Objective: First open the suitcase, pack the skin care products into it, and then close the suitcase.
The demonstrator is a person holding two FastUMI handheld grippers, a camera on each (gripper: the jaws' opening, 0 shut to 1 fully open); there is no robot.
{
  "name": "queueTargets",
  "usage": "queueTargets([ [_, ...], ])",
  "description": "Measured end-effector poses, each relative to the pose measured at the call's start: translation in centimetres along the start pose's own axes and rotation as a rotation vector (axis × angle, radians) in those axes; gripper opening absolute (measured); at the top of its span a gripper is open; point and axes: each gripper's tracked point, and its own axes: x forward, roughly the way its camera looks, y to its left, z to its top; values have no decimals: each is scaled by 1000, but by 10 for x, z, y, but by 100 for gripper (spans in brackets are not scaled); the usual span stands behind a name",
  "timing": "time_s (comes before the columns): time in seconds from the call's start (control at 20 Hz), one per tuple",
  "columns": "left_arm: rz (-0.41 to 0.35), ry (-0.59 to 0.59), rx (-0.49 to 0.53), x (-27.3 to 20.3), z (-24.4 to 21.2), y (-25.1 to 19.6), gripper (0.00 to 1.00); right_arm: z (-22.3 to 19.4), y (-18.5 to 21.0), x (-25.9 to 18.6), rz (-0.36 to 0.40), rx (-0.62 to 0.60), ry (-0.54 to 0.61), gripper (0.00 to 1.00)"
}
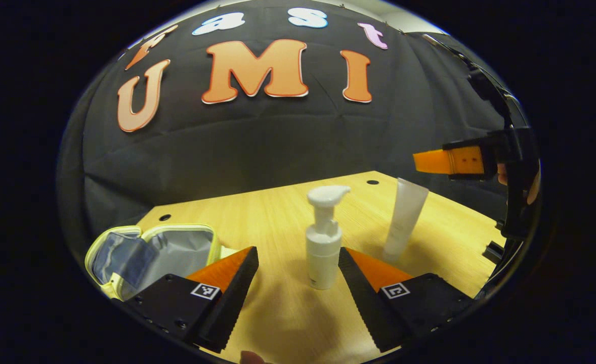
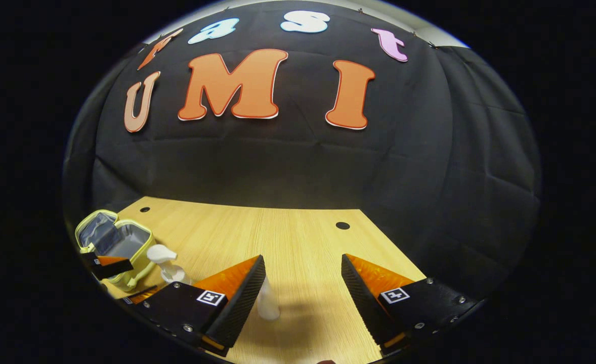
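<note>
Left gripper (image 1: 298, 283) spread wide around the pump bottle (image 1: 324, 242): light, top-heavy, slick plastic; grab its body.

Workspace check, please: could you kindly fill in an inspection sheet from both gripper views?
Surface: wooden table, with round holes.
Job's things: suitcase open at far left, lined interior showing; pump bottle upright; tube standing on its cap to its right.
Clutter: nothing seen.
Grippers: left gripper open, straddling the pump bottle without contact; right gripper open, the tube beside its left finger.
Cables: dark cable above the right gripper.
Surroundings: black cloth wall.
</note>
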Motion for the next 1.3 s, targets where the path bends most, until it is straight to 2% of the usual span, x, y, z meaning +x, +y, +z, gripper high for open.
queueTargets([
  [0.15,-5,34,9,8,-14,-1,99,-12,-7,1,-4,-10,21,96],
  [0.65,25,32,-25,29,-15,-11,99,-41,-24,0,-25,-11,82,96],
  [0.7,43,32,-39,33,-14,-9,87,-43,-24,-1,-24,-10,85,96],
  [0.8,29,56,-51,36,-16,-12,61,-44,-21,-2,-16,-1,93,96],
  [1.1,-4,57,-73,18,3,-10,60,-34,-6,-11,28,28,76,96],
  [1.3,-8,46,-81,5,22,-2,60,-13,18,-21,90,47,44,96],
])
